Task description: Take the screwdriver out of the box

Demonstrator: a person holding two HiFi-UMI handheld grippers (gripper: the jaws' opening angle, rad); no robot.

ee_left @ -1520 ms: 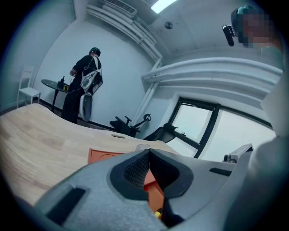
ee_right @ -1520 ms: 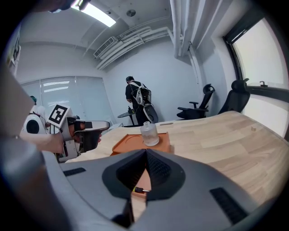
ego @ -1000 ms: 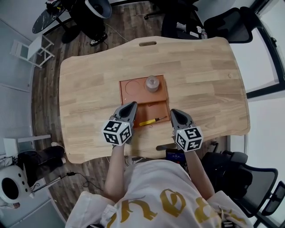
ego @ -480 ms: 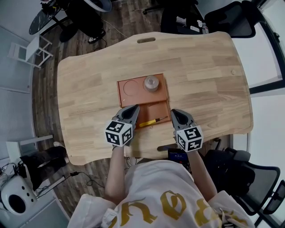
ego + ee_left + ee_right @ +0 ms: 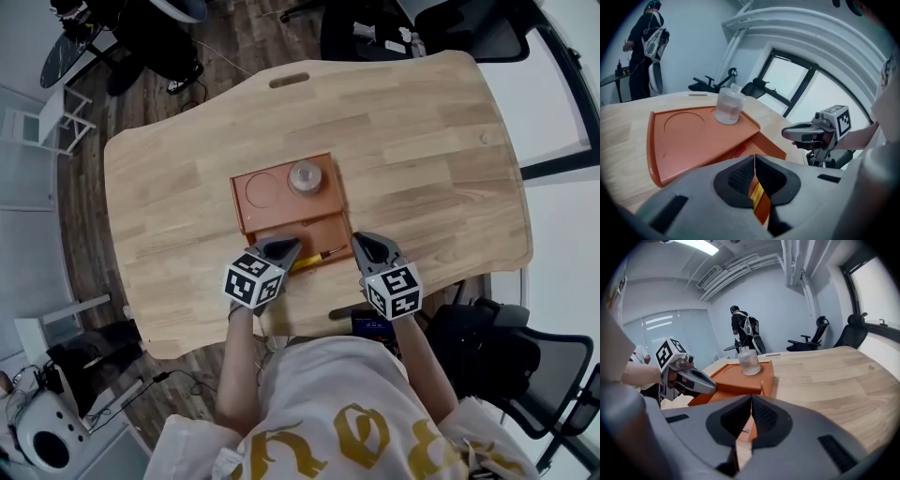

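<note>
Table (image 5: 412,141): wood, orange box (image 5: 281,212) | floor (image 5: 84,225): dark planks | chairs (image 5: 478,33): seemingly office

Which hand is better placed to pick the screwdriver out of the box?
Probably left. The left gripper sits right at the yellow handle of the screwdriver, while the right gripper is by its thin shaft end. Both have their jaws shut and would need to open first.
</note>
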